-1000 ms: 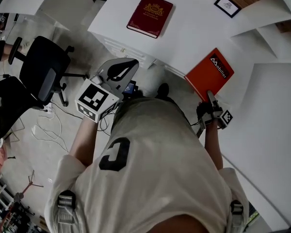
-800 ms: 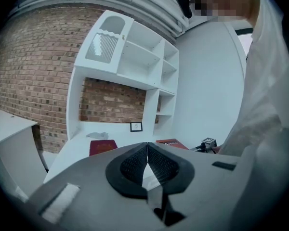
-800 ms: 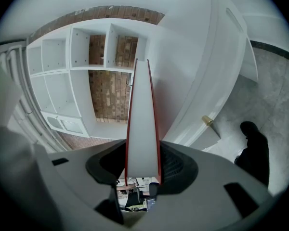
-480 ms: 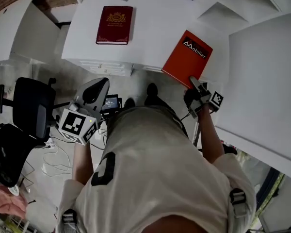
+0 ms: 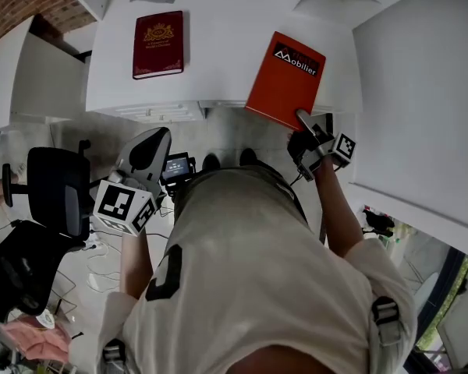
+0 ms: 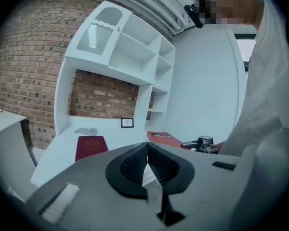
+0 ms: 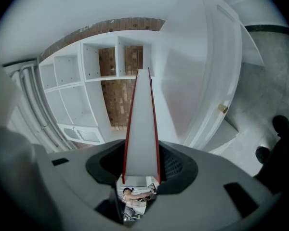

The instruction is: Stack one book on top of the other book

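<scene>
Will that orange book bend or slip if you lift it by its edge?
It probably stays stiff: the orange book looks flat, with firm covers around a thick page block. It may sag or twist in the right gripper, which clamps only its near edge. Its smooth cover might slip a little.

Head camera looks steeply down; claw cameras peer closely along their jaws; all show the orange book (image 5: 285,76) in the right claw (image 5: 302,118).
</scene>
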